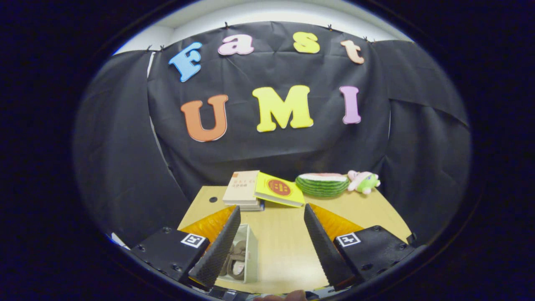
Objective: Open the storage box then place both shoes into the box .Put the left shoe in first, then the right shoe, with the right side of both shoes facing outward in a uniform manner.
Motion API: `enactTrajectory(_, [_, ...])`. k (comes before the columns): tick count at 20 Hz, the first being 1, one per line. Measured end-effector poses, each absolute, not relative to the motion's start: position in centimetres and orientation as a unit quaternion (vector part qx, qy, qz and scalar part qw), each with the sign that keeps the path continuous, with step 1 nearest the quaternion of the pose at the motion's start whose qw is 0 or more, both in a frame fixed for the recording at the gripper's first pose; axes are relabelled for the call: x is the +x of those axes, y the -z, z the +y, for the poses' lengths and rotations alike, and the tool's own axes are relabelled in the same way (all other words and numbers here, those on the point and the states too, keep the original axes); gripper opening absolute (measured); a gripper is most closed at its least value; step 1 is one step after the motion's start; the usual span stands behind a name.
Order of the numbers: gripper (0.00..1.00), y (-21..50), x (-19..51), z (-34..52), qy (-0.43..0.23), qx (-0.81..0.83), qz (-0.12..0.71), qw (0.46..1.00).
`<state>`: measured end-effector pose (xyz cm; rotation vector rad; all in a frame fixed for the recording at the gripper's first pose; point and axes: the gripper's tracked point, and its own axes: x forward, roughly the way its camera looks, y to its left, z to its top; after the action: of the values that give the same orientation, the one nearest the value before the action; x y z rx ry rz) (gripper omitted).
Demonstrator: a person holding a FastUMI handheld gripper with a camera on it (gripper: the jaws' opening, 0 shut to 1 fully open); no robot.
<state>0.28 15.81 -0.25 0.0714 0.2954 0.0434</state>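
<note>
My gripper point(271, 217) is open, its two fingers spread wide above the wooden table point(284, 246) with nothing between them. A white storage box point(250, 255) stands open on the table just inside my left finger point(221, 246), which hides part of it. Inside the box I see a beige shoe point(236, 257) with straps; whether a second shoe lies with it I cannot tell. My right finger point(324, 246) hangs over bare tabletop.
At the table's far edge lie a stack of books point(242, 190), a yellow book point(279, 189) leaning on it, a watermelon-slice toy point(322, 184) and a green and pink plush toy point(364, 180). A small hole point(213, 199) marks the table's far left. A fingertip point(284, 297) shows below the fingers.
</note>
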Motion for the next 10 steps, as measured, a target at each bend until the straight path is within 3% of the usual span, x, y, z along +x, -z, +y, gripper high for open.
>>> enactTrajectory(10, [1.00,-0.9,-1.4,12.8,0.001,0.037,0.090,0.995])
